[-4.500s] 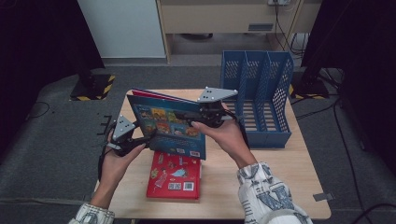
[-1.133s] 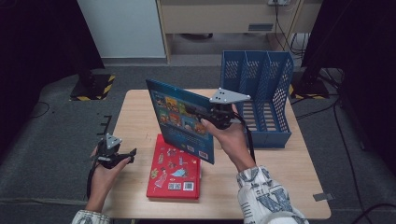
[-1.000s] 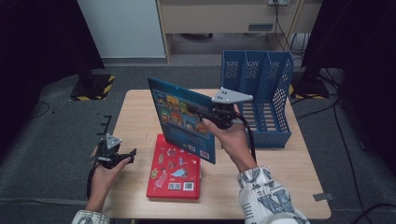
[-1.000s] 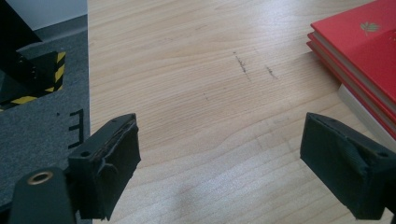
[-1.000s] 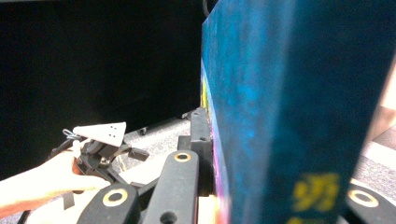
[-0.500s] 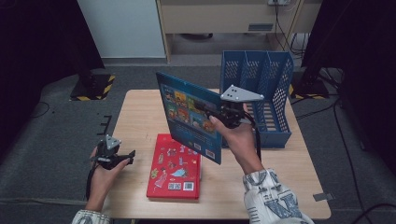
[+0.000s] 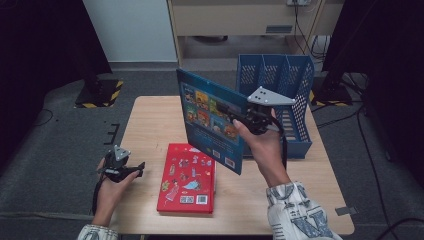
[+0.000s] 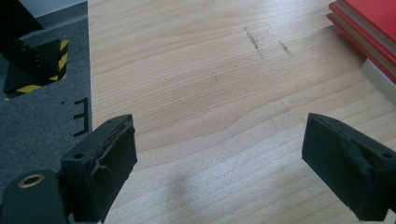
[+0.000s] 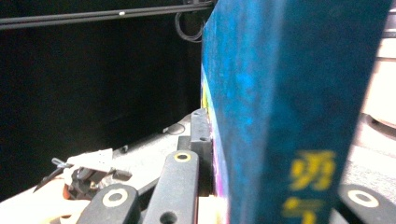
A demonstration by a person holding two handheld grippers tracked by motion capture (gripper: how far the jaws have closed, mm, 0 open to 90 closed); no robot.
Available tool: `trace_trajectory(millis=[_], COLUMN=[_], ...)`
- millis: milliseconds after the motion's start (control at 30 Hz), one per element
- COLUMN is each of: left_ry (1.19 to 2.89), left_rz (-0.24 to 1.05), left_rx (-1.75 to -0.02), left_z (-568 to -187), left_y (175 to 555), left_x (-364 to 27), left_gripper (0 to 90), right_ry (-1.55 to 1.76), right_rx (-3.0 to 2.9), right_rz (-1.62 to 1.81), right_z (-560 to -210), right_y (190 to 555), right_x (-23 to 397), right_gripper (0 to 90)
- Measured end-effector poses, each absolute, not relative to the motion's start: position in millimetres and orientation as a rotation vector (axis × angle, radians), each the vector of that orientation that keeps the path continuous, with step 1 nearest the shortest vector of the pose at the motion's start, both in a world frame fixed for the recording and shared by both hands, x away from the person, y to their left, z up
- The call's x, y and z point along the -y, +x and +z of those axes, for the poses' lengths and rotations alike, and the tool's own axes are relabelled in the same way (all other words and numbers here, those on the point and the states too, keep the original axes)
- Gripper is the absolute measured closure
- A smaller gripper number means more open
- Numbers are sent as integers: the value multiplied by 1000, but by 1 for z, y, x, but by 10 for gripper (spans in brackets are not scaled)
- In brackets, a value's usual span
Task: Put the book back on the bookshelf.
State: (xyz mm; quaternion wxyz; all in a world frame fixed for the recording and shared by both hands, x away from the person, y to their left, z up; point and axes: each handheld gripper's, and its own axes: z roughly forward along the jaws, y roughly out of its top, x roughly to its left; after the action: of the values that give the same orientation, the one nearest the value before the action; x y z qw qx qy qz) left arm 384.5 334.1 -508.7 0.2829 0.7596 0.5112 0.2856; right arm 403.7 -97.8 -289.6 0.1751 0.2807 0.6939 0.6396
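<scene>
A large blue picture book (image 7: 210,117) stands upright in the air over the table's middle, and my right gripper (image 7: 240,116) is shut on its right edge. Its blue spine (image 9: 289,107) looms close in the right gripper view, clamped between the black jaws. A red book (image 7: 187,177) lies flat on the wooden table (image 7: 150,120) below it. My left gripper (image 7: 137,170) rests at the table's left front edge, open with bare wood between its fingers (image 8: 105,168). The red book's corner (image 8: 369,32) lies off to the upper right in the left gripper view.
A blue mesh file holder (image 7: 282,95) with several upright slots stands at the table's far right, just behind the raised book. Grey floor (image 7: 70,145) and a black-and-yellow striped base (image 7: 97,92) lie to the left of the table.
The right hand has lifted the blue book higher and carried it rightward toward the file holder. The left hand has stayed at the table's left edge.
</scene>
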Motion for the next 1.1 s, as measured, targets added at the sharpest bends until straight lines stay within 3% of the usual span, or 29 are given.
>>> trace_trajectory(millis=[1100], left_ry=[2054], left_rz=[731], left_rx=[-1381], left_z=[-515], left_y=[386], left_x=[-332], left_gripper=[53], right_ry=[926], right_rx=[-1825], right_rz=[1763], right_z=[-260], right_y=[390], right_x=[154], right_gripper=[832])
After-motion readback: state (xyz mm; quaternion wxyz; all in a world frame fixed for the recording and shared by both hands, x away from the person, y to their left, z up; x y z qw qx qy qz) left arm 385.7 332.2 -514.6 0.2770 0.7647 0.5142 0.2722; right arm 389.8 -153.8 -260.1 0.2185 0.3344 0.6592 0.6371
